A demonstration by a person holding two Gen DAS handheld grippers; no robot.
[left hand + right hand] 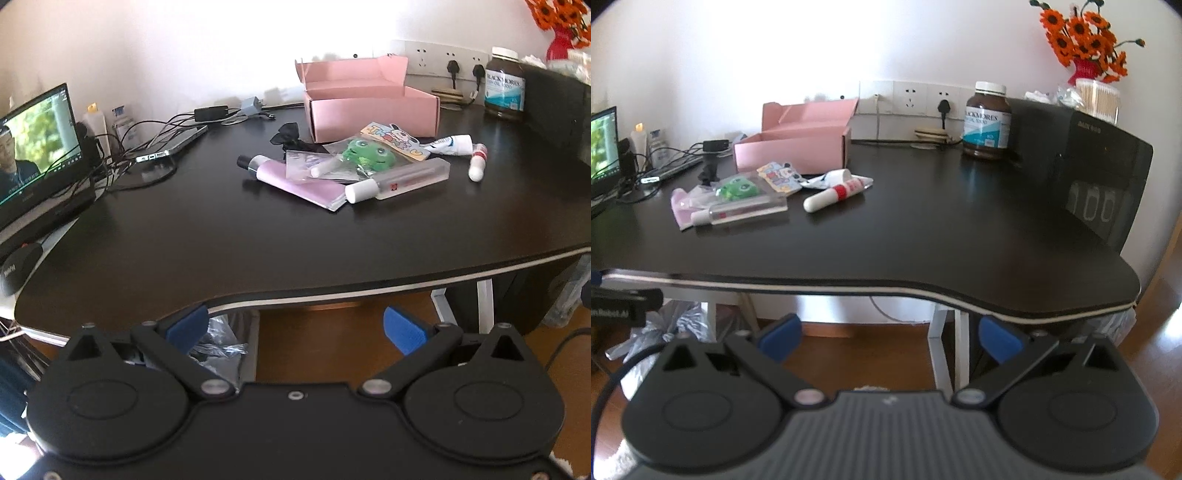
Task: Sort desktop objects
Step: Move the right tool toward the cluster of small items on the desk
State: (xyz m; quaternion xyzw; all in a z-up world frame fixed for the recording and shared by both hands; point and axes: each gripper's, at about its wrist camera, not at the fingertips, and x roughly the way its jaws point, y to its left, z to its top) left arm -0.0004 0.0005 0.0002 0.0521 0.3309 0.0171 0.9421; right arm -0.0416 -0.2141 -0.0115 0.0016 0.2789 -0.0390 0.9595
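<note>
An open pink box (373, 107) (798, 147) stands at the back of the black desk (258, 243) (923, 236). In front of it lies a pile: a pink tube (295, 181), a clear bottle with a white cap (402, 181) (738, 214), a green frog toy in a bag (364, 155) (737, 188), a cartoon sticker card (397, 142) (779, 177), a white toothpaste tube (450, 144) (831, 179) and a white stick with a red band (477, 162) (834, 195). My left gripper (295, 326) and right gripper (890, 338) are open and empty, held before the desk's front edge.
A small screen (37, 147), cables and a phone (173, 146) crowd the left side. A brown supplement bottle (505, 83) (987, 120) and a black device (1082, 166) stand at the right. Wall sockets (916, 98) are behind. A bin bag (218, 343) sits under the desk.
</note>
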